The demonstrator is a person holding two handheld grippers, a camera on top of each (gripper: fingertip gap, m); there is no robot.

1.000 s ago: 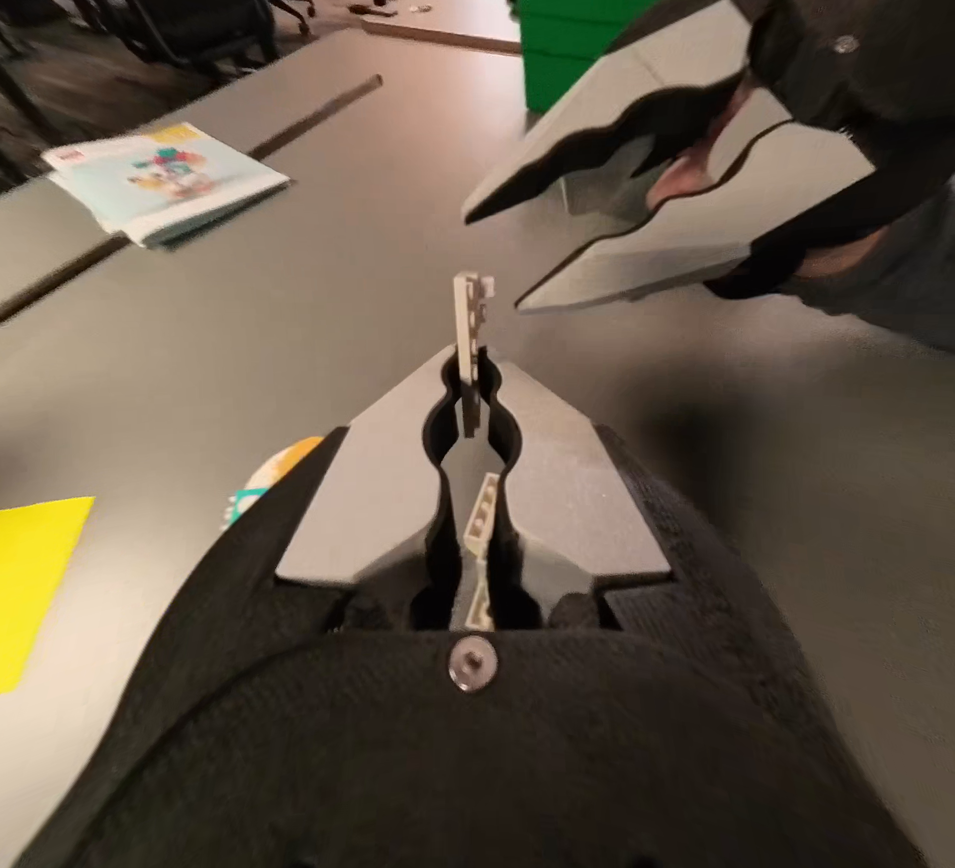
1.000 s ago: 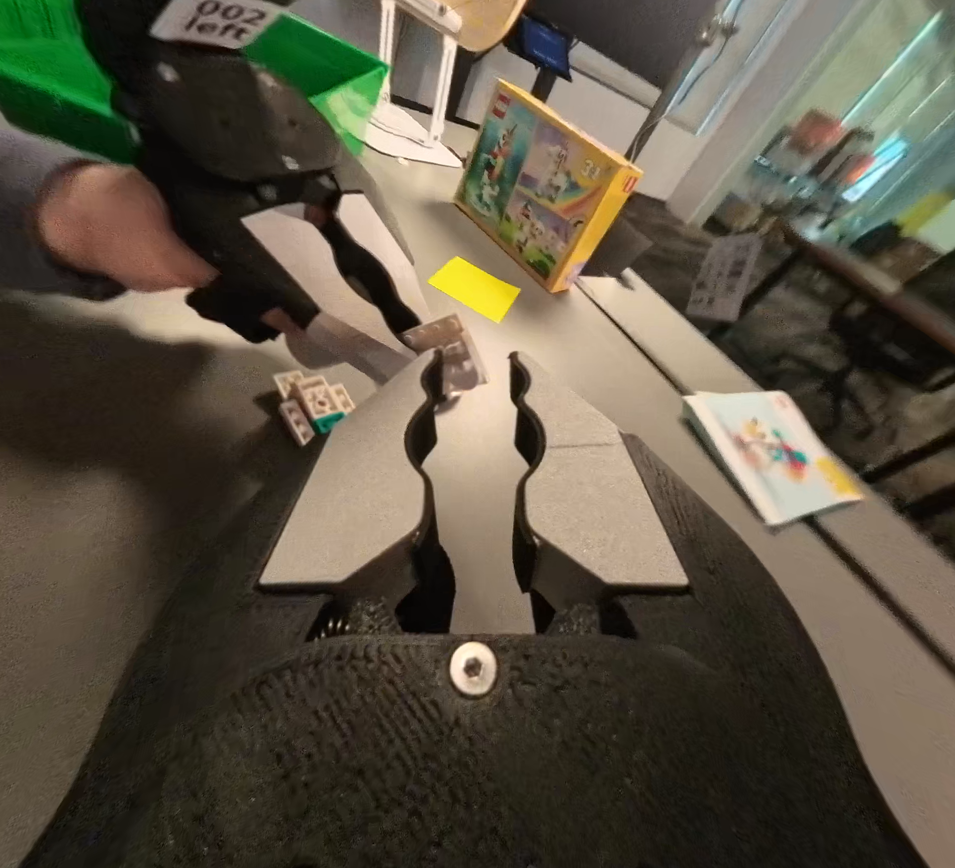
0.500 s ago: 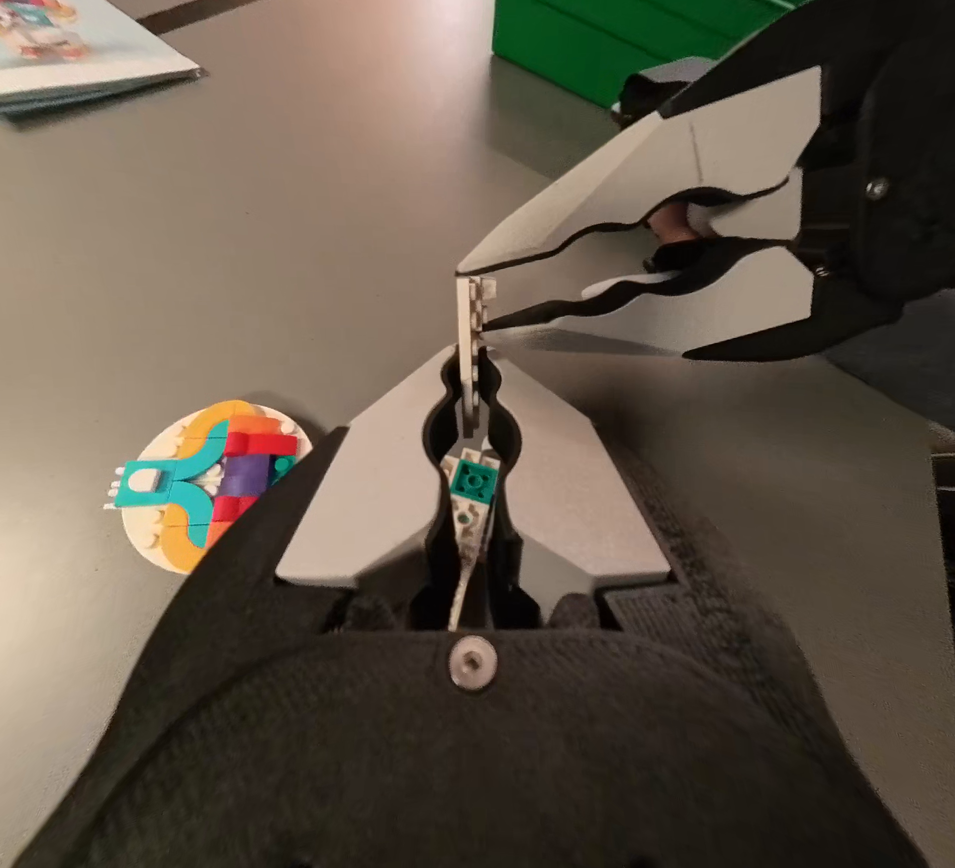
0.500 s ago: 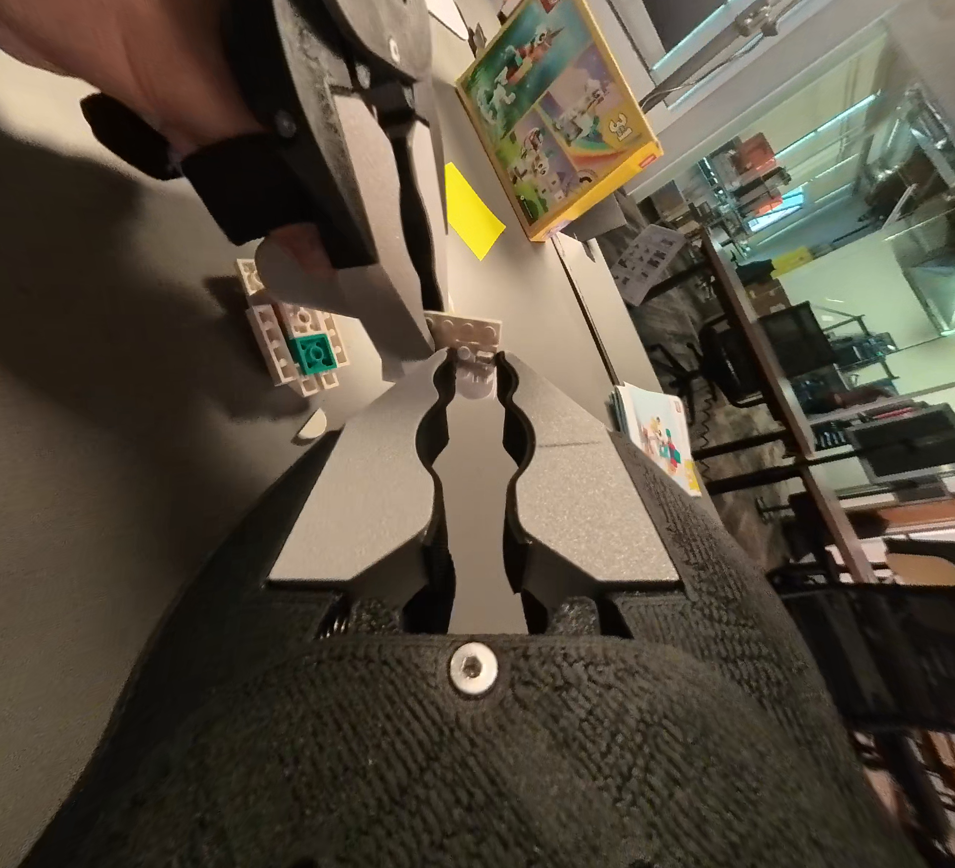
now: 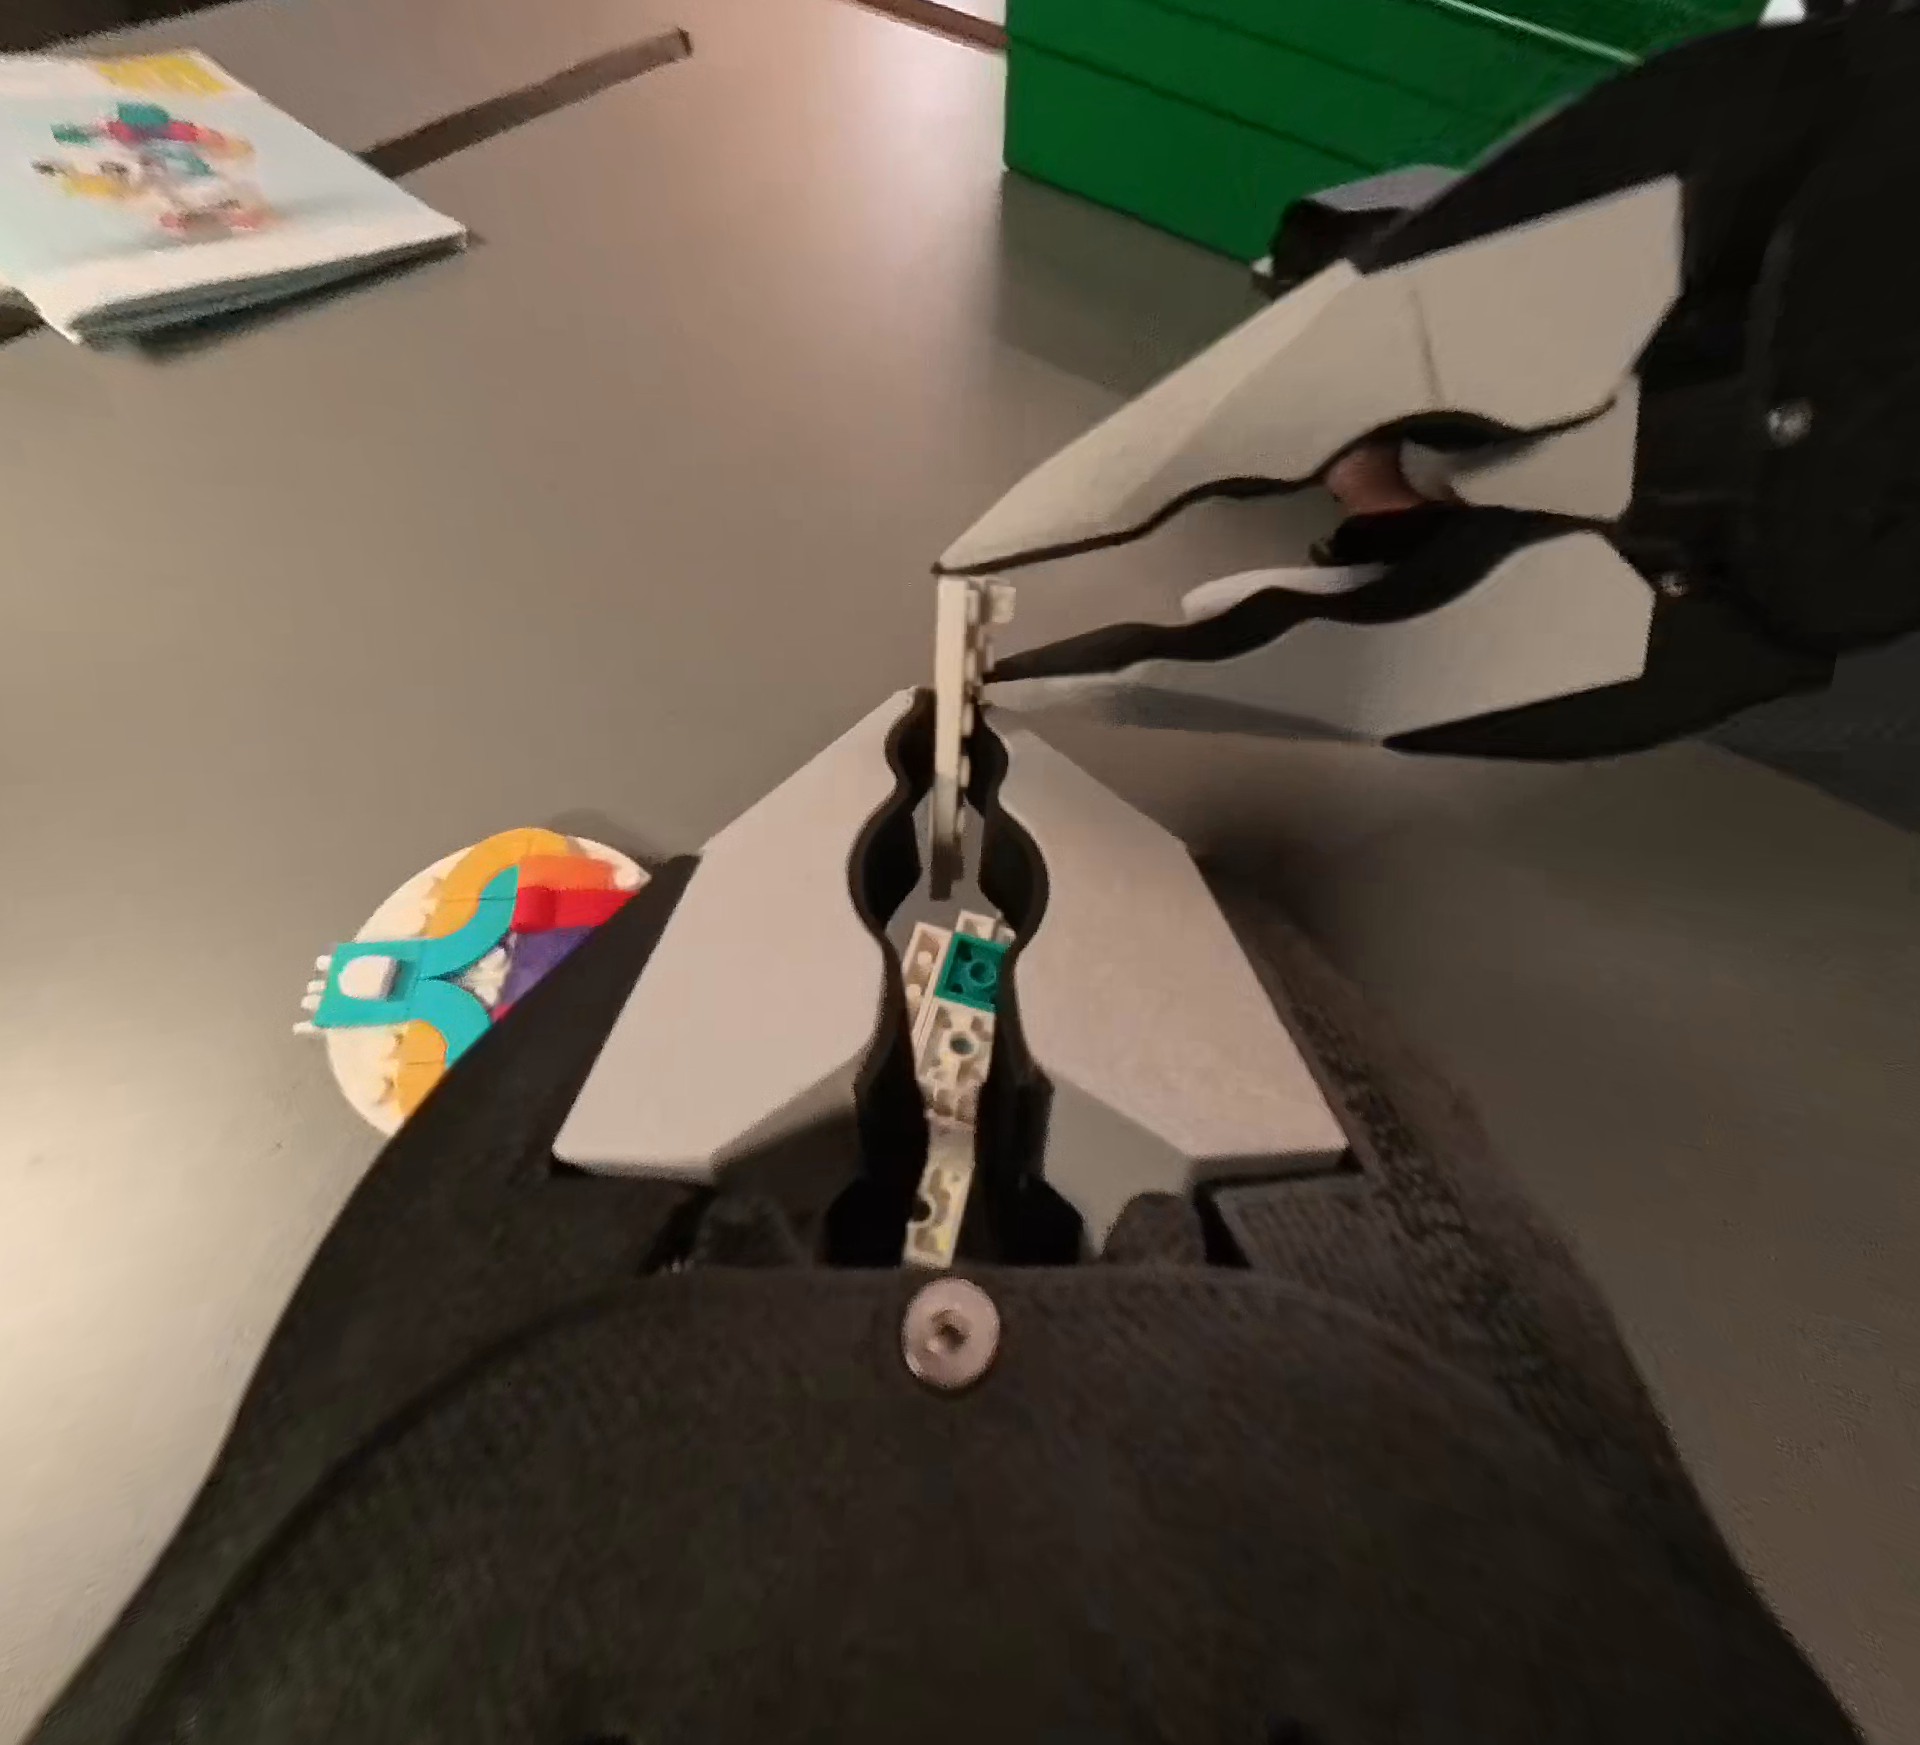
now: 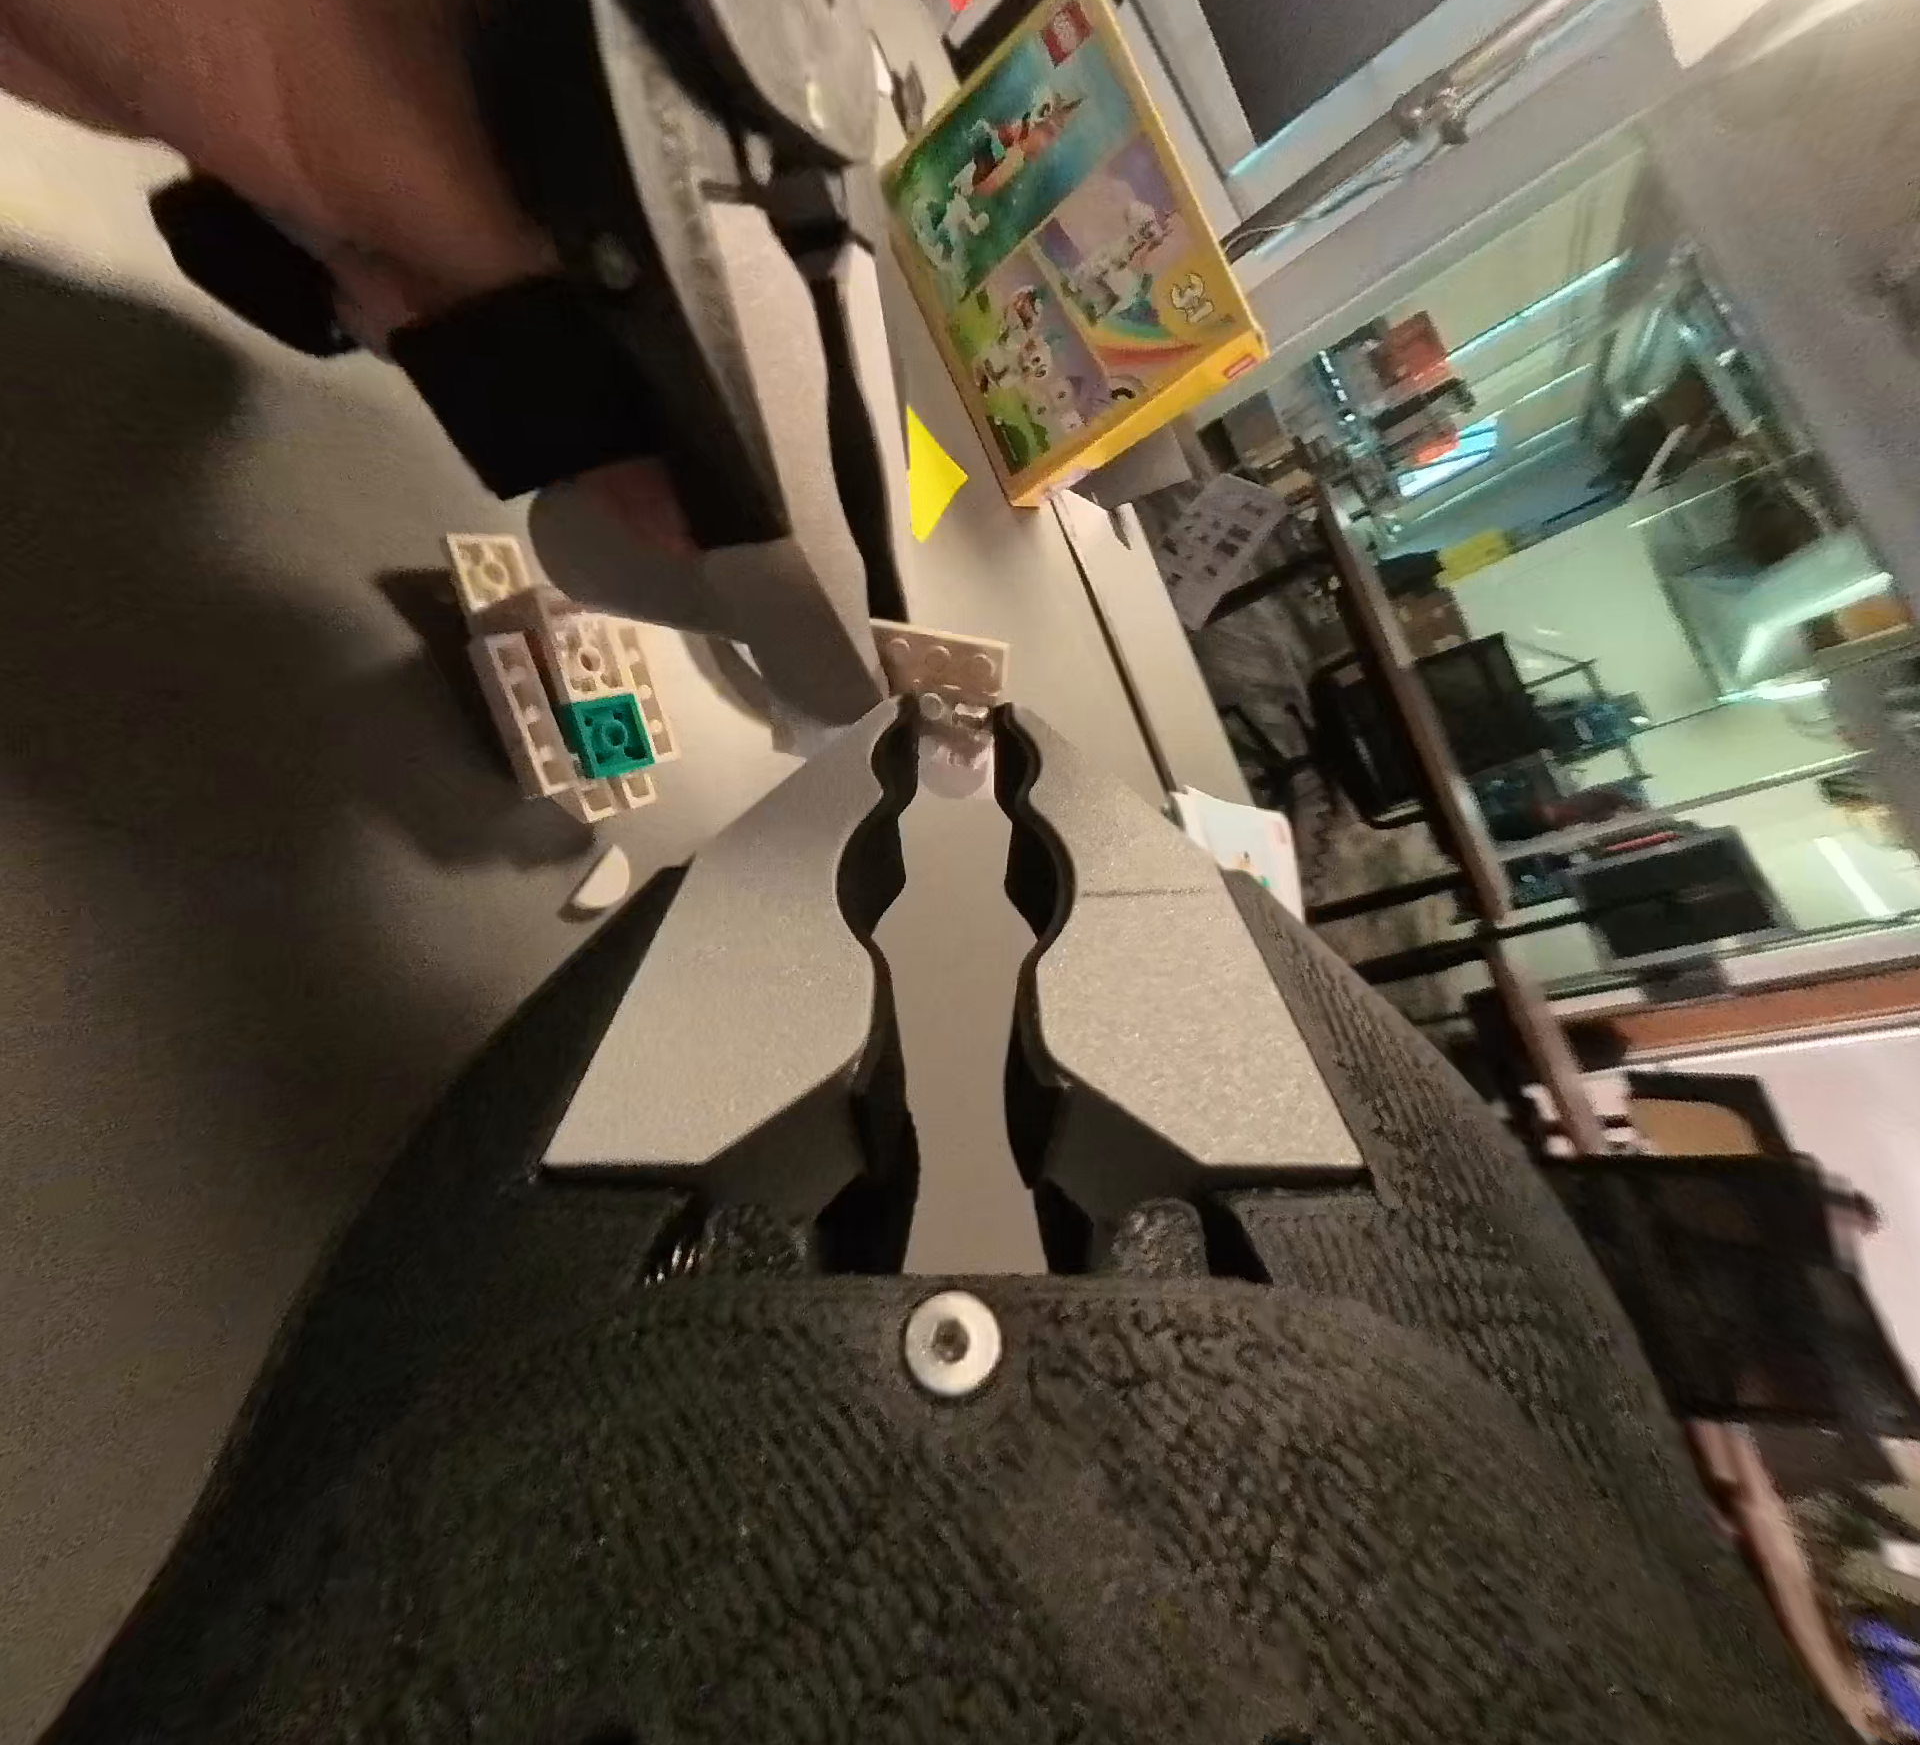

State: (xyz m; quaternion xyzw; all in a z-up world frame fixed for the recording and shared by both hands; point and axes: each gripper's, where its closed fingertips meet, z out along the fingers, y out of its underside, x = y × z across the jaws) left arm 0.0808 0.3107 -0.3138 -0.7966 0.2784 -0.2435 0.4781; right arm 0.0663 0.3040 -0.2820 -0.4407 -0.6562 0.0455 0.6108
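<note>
A grey tabletop (image 5: 727,448) carries everything. At its far side a green bin (image 5: 1351,54) is stood, and a yellow picture box (image 6: 1060,241) is seen upright near a yellow paper slip (image 6: 930,469). A printed booklet (image 5: 177,189) is laid flat, well apart from both tools. The left tool (image 5: 951,719) is closed firmly on a thin grey studded plate (image 5: 954,656), which is held on edge and upright above the tabletop, its upper part standing clear of the tips. The right tool (image 6: 951,713) is brought in from the side with its jaws narrowly parted. Its tips are set about the exposed upper end of that plate, and whether they are pressed onto it cannot be told. A round disc of coloured bricks (image 5: 457,957) is lying just beside the left tool. A small cluster of white bricks topped by a teal one (image 6: 582,708) is resting on the tabletop below the held plate and is touched by neither tool.
</note>
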